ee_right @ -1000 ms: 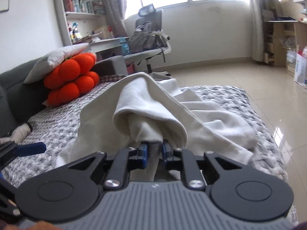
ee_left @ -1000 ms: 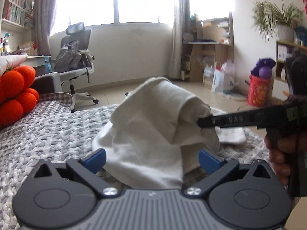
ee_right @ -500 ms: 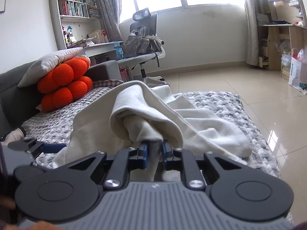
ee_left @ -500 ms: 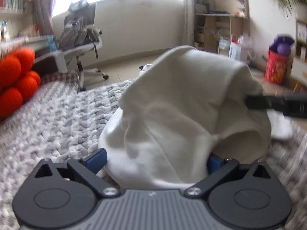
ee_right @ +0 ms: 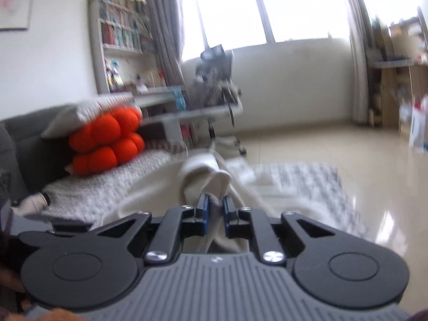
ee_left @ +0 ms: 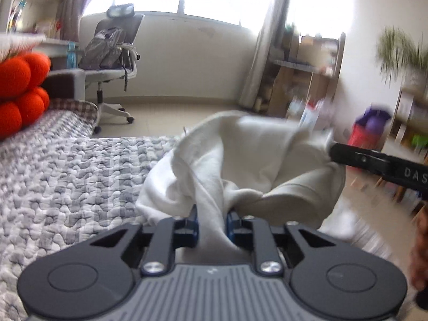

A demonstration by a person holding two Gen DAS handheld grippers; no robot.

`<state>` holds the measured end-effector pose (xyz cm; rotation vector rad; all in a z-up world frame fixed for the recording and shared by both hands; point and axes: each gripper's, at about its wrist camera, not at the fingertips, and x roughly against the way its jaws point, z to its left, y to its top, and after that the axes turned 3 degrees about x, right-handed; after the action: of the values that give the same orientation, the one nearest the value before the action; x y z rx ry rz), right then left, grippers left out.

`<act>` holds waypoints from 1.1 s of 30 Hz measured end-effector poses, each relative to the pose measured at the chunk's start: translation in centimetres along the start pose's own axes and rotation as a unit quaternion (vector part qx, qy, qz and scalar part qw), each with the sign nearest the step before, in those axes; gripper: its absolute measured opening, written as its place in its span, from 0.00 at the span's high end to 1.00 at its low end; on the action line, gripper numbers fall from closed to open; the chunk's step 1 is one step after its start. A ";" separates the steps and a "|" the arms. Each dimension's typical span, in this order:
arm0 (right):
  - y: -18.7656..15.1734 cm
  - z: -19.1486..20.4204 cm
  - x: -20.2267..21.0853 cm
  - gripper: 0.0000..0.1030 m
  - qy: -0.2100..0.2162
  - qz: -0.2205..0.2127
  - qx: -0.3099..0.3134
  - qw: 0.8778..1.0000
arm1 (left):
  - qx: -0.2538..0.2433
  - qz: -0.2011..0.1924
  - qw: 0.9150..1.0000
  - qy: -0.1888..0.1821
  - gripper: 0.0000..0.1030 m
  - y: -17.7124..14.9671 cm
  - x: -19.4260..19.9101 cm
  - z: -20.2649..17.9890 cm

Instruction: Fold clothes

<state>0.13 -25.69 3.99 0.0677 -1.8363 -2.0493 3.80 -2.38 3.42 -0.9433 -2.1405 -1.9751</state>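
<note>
Left wrist view: the left gripper [ee_left: 211,223] has its jaws closed narrow on a bunched fold of a white garment [ee_left: 246,165], which hangs lifted above a grey knitted blanket [ee_left: 67,176] spread over a bed. At the right edge of the same view the right gripper [ee_left: 331,149] bites another part of the cloth, so the fabric sags in a loose pouch between the two holds. Seen from the right wrist, that gripper's jaws are likewise pinched tight on a white fold, with the rest of the garment trailing down onto the blanket ahead.

The step in hand appears to be gathering and raising the garment with both tools before laying it flat. The next move likely calls for drawing the two holds apart to pull the cloth taut, then lowering it onto the blanket to set a crease.

Open blanket lies to the left, toward an orange cushion [ee_left: 21,91] that sits well apart from the cloth. To the right the blanket's edge is near, with bare tiled floor [ee_right: 347,147] beyond; part of the garment already lies close to that edge and could slip off.
</note>
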 end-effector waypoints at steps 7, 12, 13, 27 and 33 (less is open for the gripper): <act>6.1 2.3 4.0 0.91 0.010 -0.064 0.065 0.996 | 0.050 -0.058 0.995 -0.071 0.84 4.5 6.1 1.1; 10.6 4.4 8.1 0.91 0.021 -0.140 0.110 0.984 | 0.048 -0.100 0.990 -0.093 0.84 6.6 9.5 0.6; 11.6 4.7 9.1 0.91 0.025 -0.159 0.115 0.980 | 0.047 -0.107 0.988 -0.096 0.84 7.0 10.1 0.4; 12.0 3.6 4.9 0.91 0.002 -0.140 0.098 0.985 | 0.032 -0.148 0.983 -0.101 0.82 9.4 12.8 -0.2; 3.6 -0.1 -6.9 0.91 -0.074 0.025 0.096 0.992 | 0.029 -0.074 0.996 -0.045 0.42 6.9 5.9 1.3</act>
<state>7.47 -23.84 5.91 -0.0791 -2.0988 -1.8827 2.85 0.93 11.91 -0.9059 -2.3688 -1.9557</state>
